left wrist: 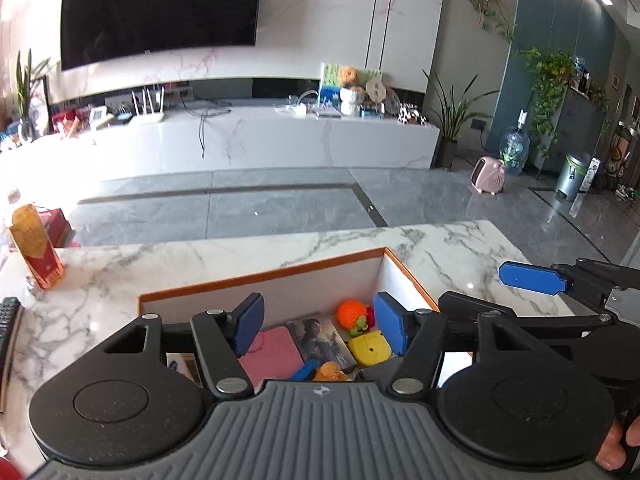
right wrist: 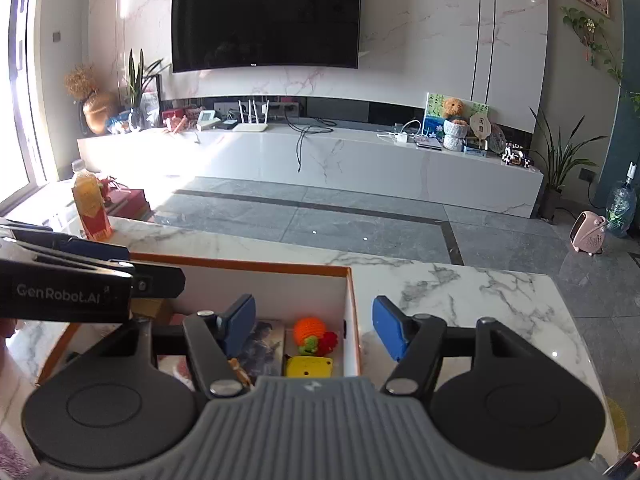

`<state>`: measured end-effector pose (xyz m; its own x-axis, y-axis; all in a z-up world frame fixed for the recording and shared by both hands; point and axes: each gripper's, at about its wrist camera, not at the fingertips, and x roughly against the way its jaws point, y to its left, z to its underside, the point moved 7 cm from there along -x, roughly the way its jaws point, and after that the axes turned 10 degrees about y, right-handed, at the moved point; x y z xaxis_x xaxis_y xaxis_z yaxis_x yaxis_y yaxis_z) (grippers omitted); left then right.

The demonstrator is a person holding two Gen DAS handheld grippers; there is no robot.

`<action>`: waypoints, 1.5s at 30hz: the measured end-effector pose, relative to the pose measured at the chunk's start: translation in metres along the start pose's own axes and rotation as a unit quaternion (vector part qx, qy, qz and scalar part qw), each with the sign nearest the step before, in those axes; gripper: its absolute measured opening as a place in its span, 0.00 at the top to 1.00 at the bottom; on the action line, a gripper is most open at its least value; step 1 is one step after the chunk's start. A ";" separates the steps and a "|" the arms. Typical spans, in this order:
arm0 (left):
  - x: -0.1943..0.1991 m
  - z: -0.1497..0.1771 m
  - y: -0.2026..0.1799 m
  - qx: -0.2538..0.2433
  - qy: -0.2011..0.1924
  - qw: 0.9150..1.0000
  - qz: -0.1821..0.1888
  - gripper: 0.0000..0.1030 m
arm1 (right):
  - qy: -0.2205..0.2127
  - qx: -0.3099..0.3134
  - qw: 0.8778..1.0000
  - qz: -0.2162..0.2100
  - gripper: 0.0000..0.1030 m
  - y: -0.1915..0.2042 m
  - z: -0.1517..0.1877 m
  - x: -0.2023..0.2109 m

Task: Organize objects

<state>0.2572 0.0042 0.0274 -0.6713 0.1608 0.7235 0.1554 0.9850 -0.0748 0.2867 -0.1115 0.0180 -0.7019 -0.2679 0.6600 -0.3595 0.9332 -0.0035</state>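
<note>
A white box with an orange rim (left wrist: 264, 276) (right wrist: 248, 261) stands on the marble table. Inside lie a pink case (left wrist: 272, 354), a dark picture book (left wrist: 324, 340) (right wrist: 264, 346), an orange crocheted ball (left wrist: 352, 314) (right wrist: 310, 334), a yellow block (left wrist: 369, 349) (right wrist: 308, 366) and a blue item (left wrist: 302, 370). My left gripper (left wrist: 318, 326) is open and empty above the box. My right gripper (right wrist: 314, 328) is open and empty over the box's right wall (right wrist: 352, 320). Each gripper shows in the other's view, the right one (left wrist: 532, 278) and the left one (right wrist: 72, 280).
A red and gold carton (left wrist: 36, 248) (right wrist: 90, 208) stands at the table's far left. A remote control (left wrist: 8, 320) lies at the left edge. Beyond the table are grey floor, a TV bench (right wrist: 304, 152) and a pink heater (left wrist: 488, 174).
</note>
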 end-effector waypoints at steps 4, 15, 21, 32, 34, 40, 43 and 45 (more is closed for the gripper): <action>0.033 0.008 0.000 -0.007 -0.039 0.999 -0.015 0.24 | -0.030 -0.004 0.999 -0.014 0.28 0.017 0.004 0.033; 0.088 0.041 -0.003 -0.015 -0.132 0.980 -0.148 0.08 | -0.051 -0.035 0.996 -0.058 0.20 0.040 0.030 0.088; 0.089 0.063 -0.004 0.020 -0.112 0.981 -0.155 0.08 | -0.025 -0.046 0.998 -0.045 0.17 0.045 0.050 0.097; 0.076 0.109 0.005 0.068 -0.026 0.988 -0.138 0.08 | 0.023 -0.046 0.998 -0.025 0.16 0.045 0.083 0.093; 0.074 0.118 0.004 0.072 -0.017 0.988 -0.134 0.08 | 0.031 -0.048 0.998 -0.028 0.15 0.046 0.090 0.091; 0.069 0.132 0.002 0.076 0.008 0.987 -0.143 0.08 | 0.053 -0.035 0.998 -0.030 0.15 0.053 0.111 0.087; 0.071 0.135 0.000 0.075 0.011 0.986 -0.146 0.08 | 0.056 -0.033 0.998 -0.028 0.15 0.055 0.115 0.087; 0.073 0.136 -0.001 0.073 0.010 0.986 -0.148 0.08 | 0.054 -0.032 0.998 -0.026 0.15 0.055 0.114 0.088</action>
<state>0.1100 0.0228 -0.0130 -0.6566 -0.1358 0.7419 -0.1526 0.9872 0.0457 0.1350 -0.1114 -0.0099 -0.6116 -0.2916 0.7355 -0.3514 0.9330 0.0776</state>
